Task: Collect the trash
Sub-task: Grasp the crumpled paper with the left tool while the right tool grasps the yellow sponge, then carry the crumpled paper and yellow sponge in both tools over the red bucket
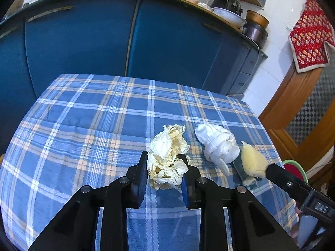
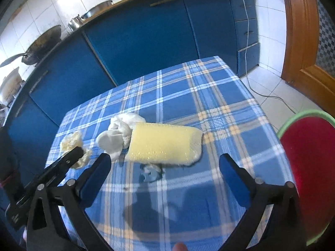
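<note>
A crumpled cream paper wad [image 1: 167,156] sits between the blue pads of my left gripper [image 1: 163,156], which is shut on it just above the plaid tablecloth [image 1: 83,125]. To its right lie a white sock bundle [image 1: 217,144] and a yellow sponge [image 1: 252,161]. In the right wrist view, the film-wrapped sponge [image 2: 165,144] lies just beyond the wide-apart fingertips of my right gripper [image 2: 165,156], which is open and does not press on it. The sock bundle [image 2: 119,133] and paper wad [image 2: 70,141] lie to the left.
A red bin with a green rim [image 2: 309,167] stands off the table's right edge. A small pale scrap [image 2: 150,172] lies under the sponge. Blue cabinets [image 1: 83,41] run behind the table, with a wok [image 2: 41,46] on the counter. A cable [image 2: 272,97] trails on the floor.
</note>
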